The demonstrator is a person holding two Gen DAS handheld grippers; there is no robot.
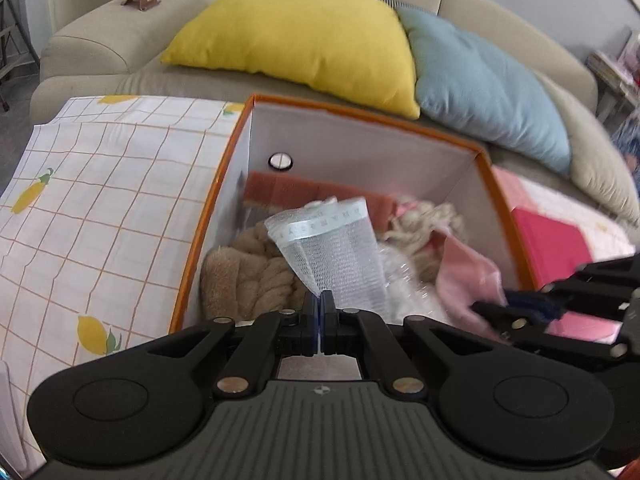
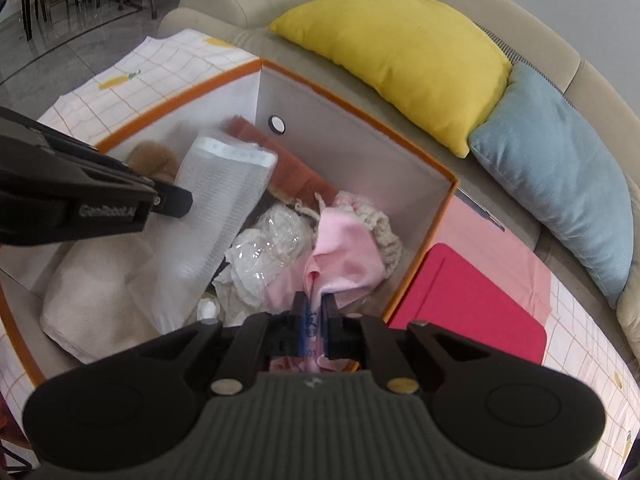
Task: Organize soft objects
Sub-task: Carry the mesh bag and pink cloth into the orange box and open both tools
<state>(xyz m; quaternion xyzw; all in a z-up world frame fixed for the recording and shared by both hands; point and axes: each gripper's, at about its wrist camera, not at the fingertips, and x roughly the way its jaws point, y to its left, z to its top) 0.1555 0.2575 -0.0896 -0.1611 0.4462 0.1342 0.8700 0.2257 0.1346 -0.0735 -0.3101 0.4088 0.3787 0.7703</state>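
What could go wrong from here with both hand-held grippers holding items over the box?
The left hand-held gripper pinches only a corner of the white mesh bag, so it might slip. The right hand-held gripper holds the pink cloth, which lies among other items in the orange box and may drag them.

Your left jaws pinch the white mesh pouch upright above them; your right jaws pinch the crumpled pink cloth, both over the orange-rimmed box.

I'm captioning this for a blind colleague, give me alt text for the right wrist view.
The right gripper is shut on a pink cloth over an orange-rimmed storage box filled with soft items. The left gripper reaches in from the left, holding a white mesh bag; behind are yellow and blue sofa cushions.
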